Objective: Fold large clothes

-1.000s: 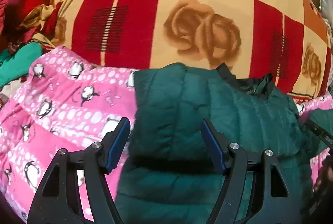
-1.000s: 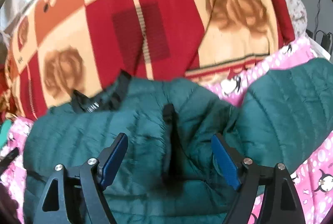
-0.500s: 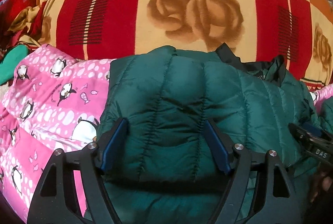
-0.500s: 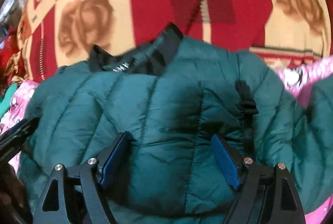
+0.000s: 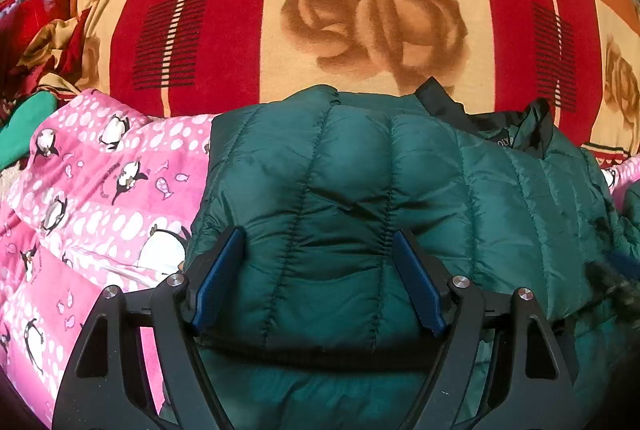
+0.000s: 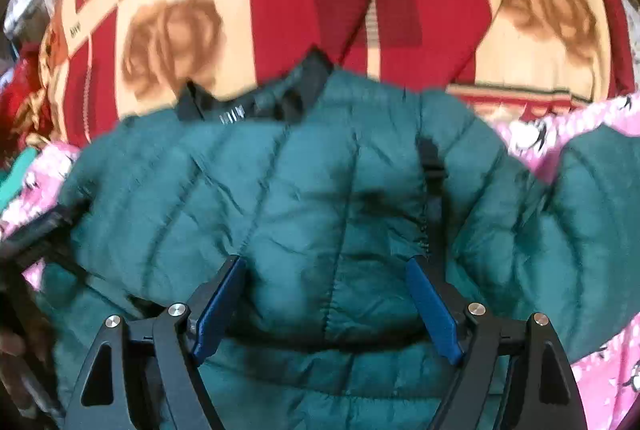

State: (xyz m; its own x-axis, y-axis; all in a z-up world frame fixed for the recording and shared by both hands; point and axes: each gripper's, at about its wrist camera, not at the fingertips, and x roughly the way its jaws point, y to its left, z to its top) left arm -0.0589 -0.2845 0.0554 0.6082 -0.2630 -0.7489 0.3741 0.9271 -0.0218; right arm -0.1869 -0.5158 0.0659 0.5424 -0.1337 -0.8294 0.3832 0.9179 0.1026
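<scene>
A dark green quilted puffer jacket point(image 5: 360, 190) lies on the bed, its black collar point(image 5: 472, 114) at the far side. My left gripper point(image 5: 318, 242) is open, its blue-padded jaws wide apart over the jacket's left part. In the right wrist view the same jacket point(image 6: 320, 190) fills the middle, with its collar point(image 6: 260, 102) at the top and a black strap point(image 6: 434, 170) on its right. My right gripper point(image 6: 326, 266) is open and pressed low over the jacket's middle. A sleeve point(image 6: 592, 210) spreads to the right.
A pink penguin-print quilt point(image 5: 100, 190) lies under and left of the jacket. A red, orange and cream rose blanket point(image 5: 360, 10) covers the bed behind. Piled clothes point(image 5: 36, 30) sit far left. The left gripper's dark body point(image 6: 28, 242) shows at the right view's left edge.
Both grippers have moved forward and down onto the jacket, which now bulges between their open jaws. The right view has shifted left toward the collar.
</scene>
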